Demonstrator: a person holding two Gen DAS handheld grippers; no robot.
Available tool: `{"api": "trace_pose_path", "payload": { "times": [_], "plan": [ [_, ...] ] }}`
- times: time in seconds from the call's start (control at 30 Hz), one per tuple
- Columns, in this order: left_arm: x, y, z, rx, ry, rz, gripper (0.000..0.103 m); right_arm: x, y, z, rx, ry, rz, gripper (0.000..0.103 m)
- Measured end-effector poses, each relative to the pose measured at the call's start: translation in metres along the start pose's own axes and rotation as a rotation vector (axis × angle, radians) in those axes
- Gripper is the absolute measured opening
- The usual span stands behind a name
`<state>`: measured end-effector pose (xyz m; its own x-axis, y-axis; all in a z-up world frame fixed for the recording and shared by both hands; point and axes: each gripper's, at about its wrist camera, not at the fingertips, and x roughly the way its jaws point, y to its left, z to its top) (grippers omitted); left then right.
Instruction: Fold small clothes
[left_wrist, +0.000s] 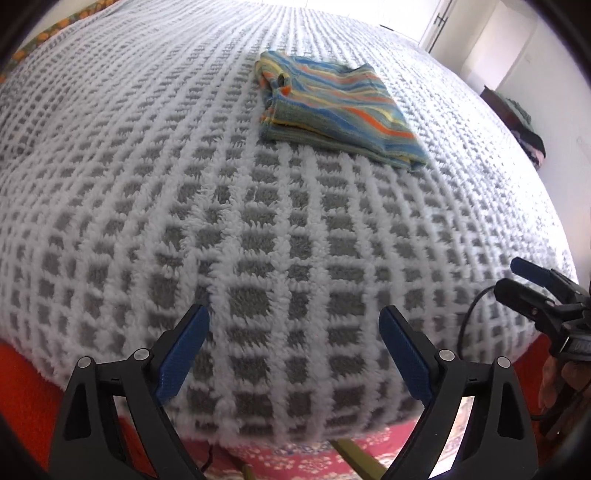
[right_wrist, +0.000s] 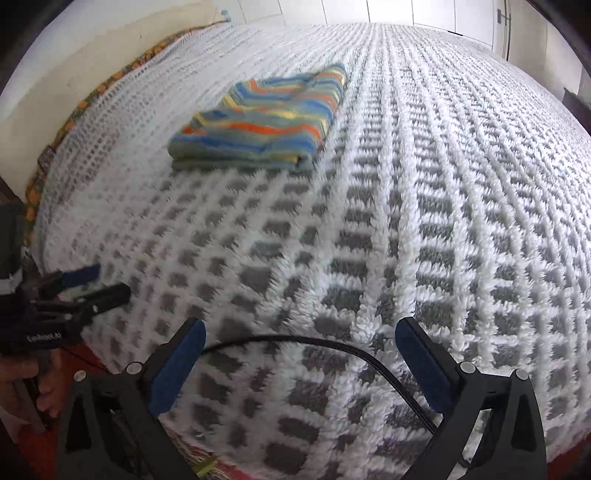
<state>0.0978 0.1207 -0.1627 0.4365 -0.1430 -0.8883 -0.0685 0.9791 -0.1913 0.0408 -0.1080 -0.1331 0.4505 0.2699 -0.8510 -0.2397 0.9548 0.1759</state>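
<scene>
Striped multicoloured knit garment (left_wrist: 332, 107), folded on fluffy grey-and-white checked blanket (left_wrist: 258, 236), is risking snags from black cable (right_wrist: 332, 347); left gripper (left_wrist: 293, 354) and right gripper (right_wrist: 301, 363) are gaping wide, empty.

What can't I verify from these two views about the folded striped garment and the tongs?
- Striped garment: its type and underside, hidden by its own folds in both views; blurred in the right wrist view.
- Right tongs: cut off by the left wrist view's edge.
- Left tongs: blurred in the right wrist view.
</scene>
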Motion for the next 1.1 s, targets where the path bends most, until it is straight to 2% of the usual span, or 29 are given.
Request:
{"api": "trace_pose_path", "payload": {
  "times": [0.17,0.37,0.5,0.93,1.1],
  "plan": [
    [-0.052,-0.021,-0.003,0.001,0.049,-0.010,0.094,-0.062,0.019,0.016,0.009,0.035,0.022,0.102],
    [-0.093,-0.043,0.014,0.043,-0.024,0.069,0.095,-0.108,0.049,0.024,-0.107,-0.027,-0.025,0.102],
    [-0.101,-0.047,0.028,0.039,-0.042,0.081,0.095,-0.117,0.048,0.033,-0.067,-0.034,0.030,0.102],
    [-0.101,-0.053,0.025,0.055,-0.038,0.116,0.095,-0.113,0.052,0.028,-0.037,-0.006,0.028,0.102],
    [-0.102,-0.046,0.027,0.023,-0.039,0.119,0.095,-0.113,0.053,0.028,-0.037,-0.010,0.016,0.102]
  ]
}}
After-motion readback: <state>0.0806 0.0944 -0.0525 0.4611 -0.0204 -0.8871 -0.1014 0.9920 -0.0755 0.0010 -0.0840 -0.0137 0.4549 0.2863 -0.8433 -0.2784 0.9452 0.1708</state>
